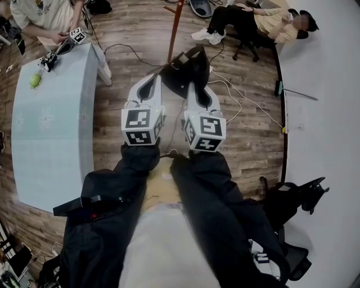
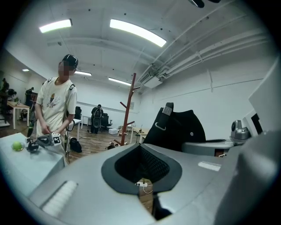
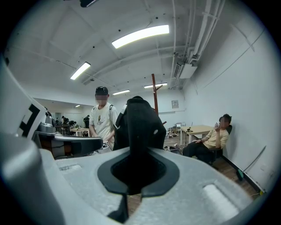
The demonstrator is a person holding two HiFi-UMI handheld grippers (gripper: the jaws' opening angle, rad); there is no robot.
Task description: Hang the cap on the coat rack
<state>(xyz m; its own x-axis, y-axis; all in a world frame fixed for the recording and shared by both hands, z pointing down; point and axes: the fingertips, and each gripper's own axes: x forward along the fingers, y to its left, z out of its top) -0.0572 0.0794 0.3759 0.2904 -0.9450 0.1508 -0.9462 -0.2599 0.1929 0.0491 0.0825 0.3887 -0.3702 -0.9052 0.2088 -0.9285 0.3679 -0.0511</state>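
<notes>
- Grippers held by the person: 2, side by side, each with 1 marker cube at its rear point(image 1: 142, 126) point(image 1: 205, 132).
- Left gripper point(image 1: 156, 79): jaws together with nothing between them. Only wood floor and 1 white cable show through the padded hollow.
- Right gripper point(image 1: 190, 84): jaws clamped on black fabric of the cap point(image 1: 188, 64), which stands up from the hollow and fills the middle of the right gripper view.
- Caps: 1, black, with 1 strap and buckle at its back, held in the air just right of the left gripper's tips.
- Coat racks: 1, a red-brown pole point(image 1: 175, 25) with short branch pegs, standing on the floor beyond the cap and apart from it.
- Other people: 2, one standing at the table point(image 1: 48, 14), one seated on a chair by the wall point(image 1: 264, 22).
- Tables: 1, pale blue point(image 1: 50, 129), at the left, bearing 1 green ball point(image 1: 35, 81) and 1 more gripper point(image 1: 62, 46) under the standing person's hand.
</notes>
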